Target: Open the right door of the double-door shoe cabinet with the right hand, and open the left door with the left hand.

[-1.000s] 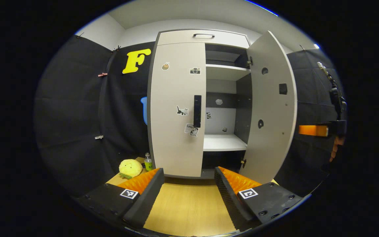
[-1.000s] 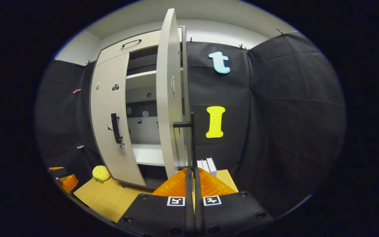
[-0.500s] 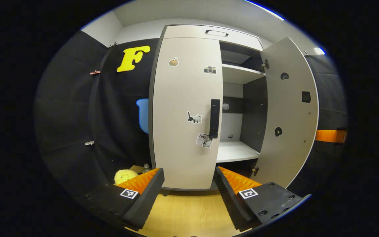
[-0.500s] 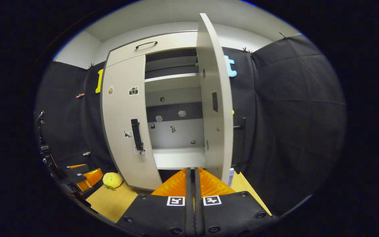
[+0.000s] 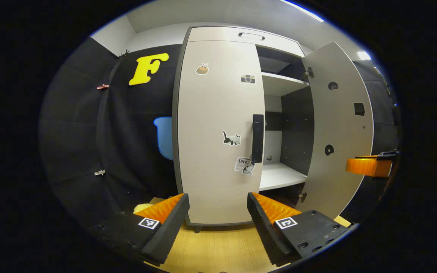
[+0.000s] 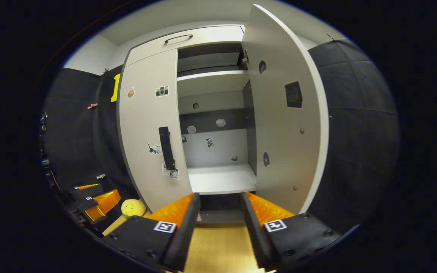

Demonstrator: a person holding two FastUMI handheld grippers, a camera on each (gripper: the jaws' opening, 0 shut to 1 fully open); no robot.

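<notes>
Both jaw pairs stand apart and grip nothing: we see the left gripper facing the closed left door at frame centre, and the right gripper facing the swung-out right door at upper right. We judge the right door done and the left door in hand; next, the left jaws must straddle its handle, a vertical bar on the door's right edge.

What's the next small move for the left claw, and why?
Probably ease the left claw forward and up toward the left door's handle. The right door already stands swung wide, the left door is shut, and the left claw is open, apart from the handle and lower than it, so closing that gap likely comes before any grip.
</notes>
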